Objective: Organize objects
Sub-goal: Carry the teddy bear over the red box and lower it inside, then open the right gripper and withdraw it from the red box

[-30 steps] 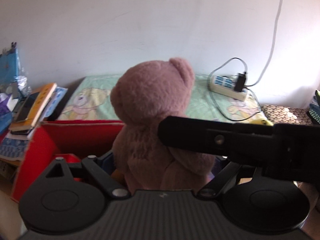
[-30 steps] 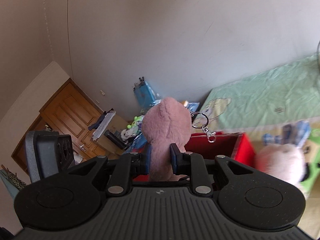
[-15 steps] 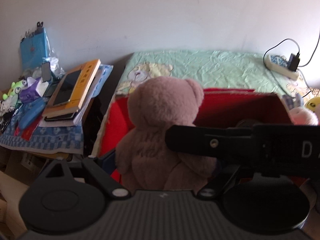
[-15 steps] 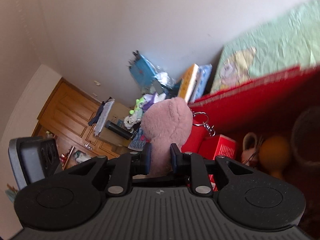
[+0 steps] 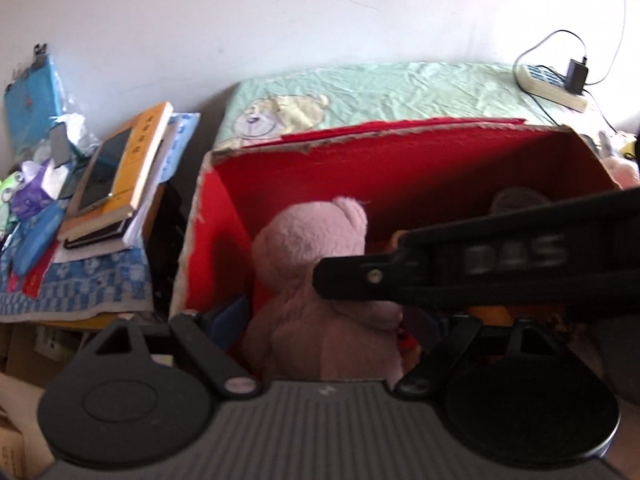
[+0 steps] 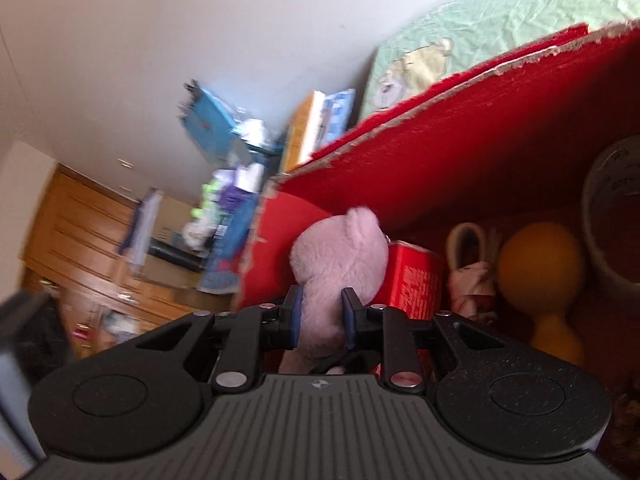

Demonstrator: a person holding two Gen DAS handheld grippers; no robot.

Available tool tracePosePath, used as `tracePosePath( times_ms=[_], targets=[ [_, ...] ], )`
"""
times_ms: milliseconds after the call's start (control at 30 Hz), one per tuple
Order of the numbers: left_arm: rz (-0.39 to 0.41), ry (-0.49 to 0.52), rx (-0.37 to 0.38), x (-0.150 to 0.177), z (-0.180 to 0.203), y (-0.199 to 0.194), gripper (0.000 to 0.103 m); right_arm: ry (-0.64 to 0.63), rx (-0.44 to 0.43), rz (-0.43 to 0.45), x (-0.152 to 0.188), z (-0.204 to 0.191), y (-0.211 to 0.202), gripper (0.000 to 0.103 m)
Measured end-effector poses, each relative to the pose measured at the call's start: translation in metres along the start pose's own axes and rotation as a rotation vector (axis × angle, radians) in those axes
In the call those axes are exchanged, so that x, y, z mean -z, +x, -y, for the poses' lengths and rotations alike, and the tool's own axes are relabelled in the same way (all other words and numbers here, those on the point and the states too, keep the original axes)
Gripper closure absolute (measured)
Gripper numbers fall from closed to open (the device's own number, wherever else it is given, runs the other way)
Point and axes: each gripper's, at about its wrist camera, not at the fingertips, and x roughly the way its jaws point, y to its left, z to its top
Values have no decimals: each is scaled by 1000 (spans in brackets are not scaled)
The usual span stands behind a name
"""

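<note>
A pink plush teddy bear (image 5: 316, 280) hangs inside the open red box (image 5: 400, 160), near its left wall. My right gripper (image 6: 320, 316) is shut on the bear (image 6: 340, 256); its black body crosses the left wrist view (image 5: 480, 268) from the right. My left gripper (image 5: 332, 320) has its fingers spread wide on either side of the bear's body; I cannot see its pads pressing the bear. The box wall also shows in the right wrist view (image 6: 440, 140).
In the box lie a red carton (image 6: 412, 280), an orange bulb-shaped toy (image 6: 540, 276), a small pink plush (image 6: 472, 276) and a tape roll (image 6: 612, 216). Books (image 5: 120, 176) and clutter sit left of the box. A power strip (image 5: 552, 84) lies on the green bedsheet (image 5: 380, 88).
Both grippers have carried the bear from above the bed leftward and down into the red box. The right gripper has stayed shut on it throughout.
</note>
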Motion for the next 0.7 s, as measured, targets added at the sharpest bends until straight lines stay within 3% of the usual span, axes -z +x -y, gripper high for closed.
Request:
tracePosePath(
  times_ms=[233, 467, 700],
  targets=[
    [16, 0, -16, 3, -1, -10, 14, -29, 1, 7, 3, 4, -2, 75],
    [7, -36, -53, -8, 9, -20, 14, -70, 35, 74, 1, 2, -42, 73],
    [21, -11, -106, -15, 60, -41, 13, -170, 110, 185, 9, 0, -108, 56]
  ],
)
